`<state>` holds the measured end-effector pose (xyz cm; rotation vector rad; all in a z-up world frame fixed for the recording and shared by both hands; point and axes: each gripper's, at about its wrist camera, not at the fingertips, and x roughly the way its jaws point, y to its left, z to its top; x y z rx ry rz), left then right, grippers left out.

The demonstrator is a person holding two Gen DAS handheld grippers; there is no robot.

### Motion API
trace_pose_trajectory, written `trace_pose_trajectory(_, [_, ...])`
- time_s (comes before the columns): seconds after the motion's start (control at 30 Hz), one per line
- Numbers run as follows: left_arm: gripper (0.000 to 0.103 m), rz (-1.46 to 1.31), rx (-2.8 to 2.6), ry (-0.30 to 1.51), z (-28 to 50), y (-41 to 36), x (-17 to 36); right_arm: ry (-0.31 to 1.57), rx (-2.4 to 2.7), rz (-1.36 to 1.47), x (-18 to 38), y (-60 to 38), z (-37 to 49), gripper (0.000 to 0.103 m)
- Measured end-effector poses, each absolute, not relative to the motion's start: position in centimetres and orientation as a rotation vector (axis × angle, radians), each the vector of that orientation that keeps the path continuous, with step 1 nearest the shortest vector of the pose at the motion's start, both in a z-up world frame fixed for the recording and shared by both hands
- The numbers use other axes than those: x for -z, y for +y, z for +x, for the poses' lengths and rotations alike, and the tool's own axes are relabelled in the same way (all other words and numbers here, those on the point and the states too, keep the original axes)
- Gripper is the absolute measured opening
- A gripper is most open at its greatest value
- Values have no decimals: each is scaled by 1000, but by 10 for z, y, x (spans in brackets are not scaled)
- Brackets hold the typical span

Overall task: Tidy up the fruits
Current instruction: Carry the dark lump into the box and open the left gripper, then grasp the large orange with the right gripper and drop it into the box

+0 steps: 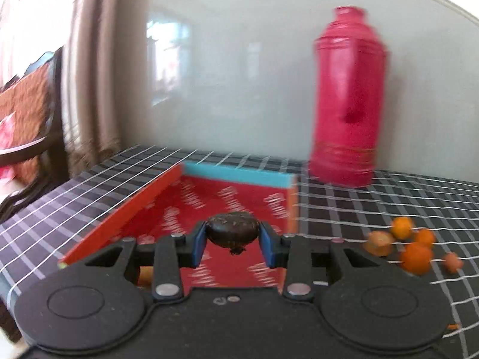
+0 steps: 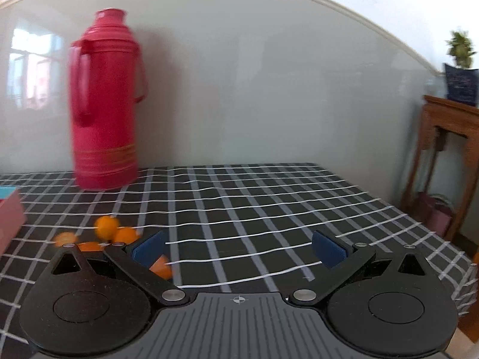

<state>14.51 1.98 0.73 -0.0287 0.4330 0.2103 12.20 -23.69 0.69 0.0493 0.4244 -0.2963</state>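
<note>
I am holding a dark, rough-skinned fruit (image 1: pixel 233 229) in my left gripper (image 1: pixel 233 237), jaws clamped on its two sides, hanging over the open red box (image 1: pixel 125 218) that lies just ahead of and below them. It is looking small, light and fairly firm; I am judging a mid-body pinch safest, since the skin may bruise. Right of these jaws, the orange fruits (image 1: pixel 414 257) are sitting loose on the checked cloth (image 2: pixel 239 203); round and probably prone to rolling. My right gripper (image 2: pixel 239 251) is standing wide apart, empty, with one orange piece (image 2: pixel 161 267) beside its left pad.
</note>
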Motion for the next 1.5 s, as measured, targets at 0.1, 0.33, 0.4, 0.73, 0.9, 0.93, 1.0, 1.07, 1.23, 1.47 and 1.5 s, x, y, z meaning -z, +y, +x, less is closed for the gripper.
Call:
trace_pose_trajectory(0.1, [28,-69,-240,478,149,36,-5,446,254,48,-4,-228,127,103])
trace_pose_trajectory(0.33, [33,-82,-277,496,140,61,-4,466,159,68,-3,-211,136,103])
trace_pose_trajectory(0.4, [37,-92,-283,496,138,64,-5,467,126,66,-4,-203,138,103])
trace_pose_trajectory(0.73, [68,-127,-337,420,118,90,-19,482,-43,78,-1,-169,152,103])
trace_pose_trajectory(0.9, [75,-142,-384,404,110,109,-23,539,-67,156,5,-169,169,103])
trace_pose_trajectory(0.93, [75,-145,-396,402,108,113,-23,548,-60,165,5,-168,174,103])
trace_pose_trajectory(1.0, [77,-155,-415,401,105,122,-24,565,-45,183,8,-169,180,103])
trace_pose_trajectory(1.07, [77,-168,-431,398,102,131,-24,577,-42,201,10,-170,184,95])
trace_pose_trajectory(1.23, [80,-196,-477,389,94,151,-25,649,-23,217,19,-170,199,64])
trace_pose_trajectory(1.47, [80,-213,-502,398,89,167,-23,672,-3,184,27,-163,206,54])
trace_pose_trajectory(1.5, [81,-214,-504,398,88,168,-23,671,1,173,26,-161,205,46])
